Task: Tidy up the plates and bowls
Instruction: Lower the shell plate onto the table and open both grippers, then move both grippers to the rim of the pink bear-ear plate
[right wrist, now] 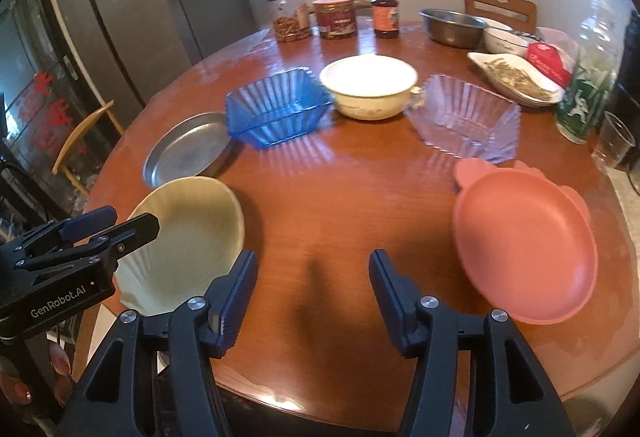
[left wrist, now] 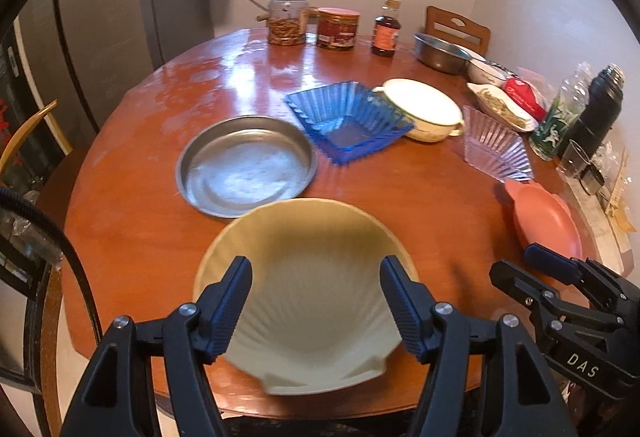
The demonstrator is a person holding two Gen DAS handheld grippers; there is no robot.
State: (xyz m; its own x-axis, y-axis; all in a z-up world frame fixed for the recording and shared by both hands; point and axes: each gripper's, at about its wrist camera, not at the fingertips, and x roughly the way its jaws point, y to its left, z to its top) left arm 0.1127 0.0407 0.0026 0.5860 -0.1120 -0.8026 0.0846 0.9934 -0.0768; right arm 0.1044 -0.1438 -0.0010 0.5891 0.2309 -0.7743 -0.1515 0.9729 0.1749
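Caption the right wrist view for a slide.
Open right gripper above the wooden table, flanked by a cream shell-shaped dish and a pink dish.

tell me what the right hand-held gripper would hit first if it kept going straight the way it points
Probably bare table: the open right hand-held gripper points down at empty wood between the shell-shaped bowl and the pink dish.

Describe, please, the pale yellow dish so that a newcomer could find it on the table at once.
Start at the round wooden table and go to its near edge on the left, just in front of the flat metal pan. There sits the yellow dish. It alone is ribbed and fanned like a scallop shell, unlike the smooth pink dish on the right.
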